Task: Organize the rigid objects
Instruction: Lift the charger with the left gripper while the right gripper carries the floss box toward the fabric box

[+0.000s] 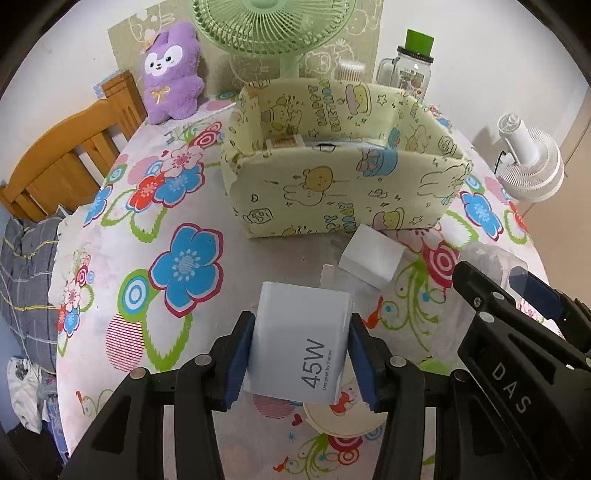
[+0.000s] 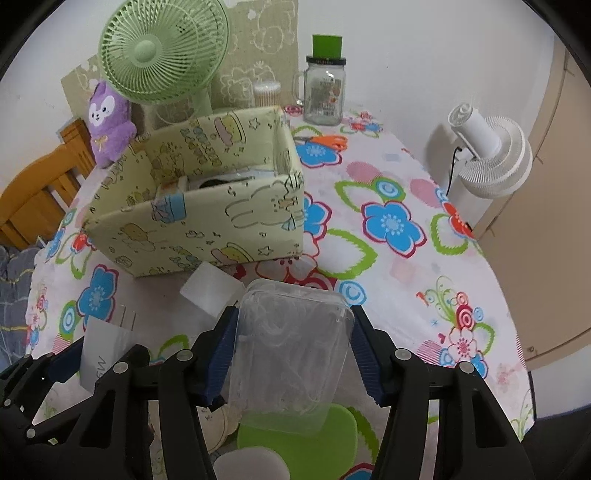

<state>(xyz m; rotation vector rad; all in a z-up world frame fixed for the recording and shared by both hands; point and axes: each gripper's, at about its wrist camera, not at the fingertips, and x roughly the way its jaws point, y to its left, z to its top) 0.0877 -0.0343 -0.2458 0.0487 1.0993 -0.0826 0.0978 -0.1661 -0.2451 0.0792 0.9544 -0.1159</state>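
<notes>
Flowered cloth covered the desk (image 1: 177, 258), which stood against a pale wall with a wooden bed frame (image 1: 66, 162) at its left side. Toward the back sat a yellow cartoon-printed storage box (image 1: 332, 192), open on top, with a few items lying inside. Behind it stood a green fan (image 1: 273, 26), a purple plush rabbit (image 1: 171, 74) and a glass jar with a green lid (image 1: 415, 70); a white fan (image 2: 487, 151) stood off to the right.

The left claw (image 1: 301, 354) was clenched on a white 45W charger box (image 1: 299, 343), its blue pads pressing both sides, in front of the storage box. The right claw (image 2: 291, 354) gripped a clear plastic case (image 2: 291, 350) between its pads, also in front of the storage box. A small white block (image 1: 371, 258) lay on the cloth just beside the box's front wall. Orange-handled scissors (image 2: 328, 142) lay near the jar.
</notes>
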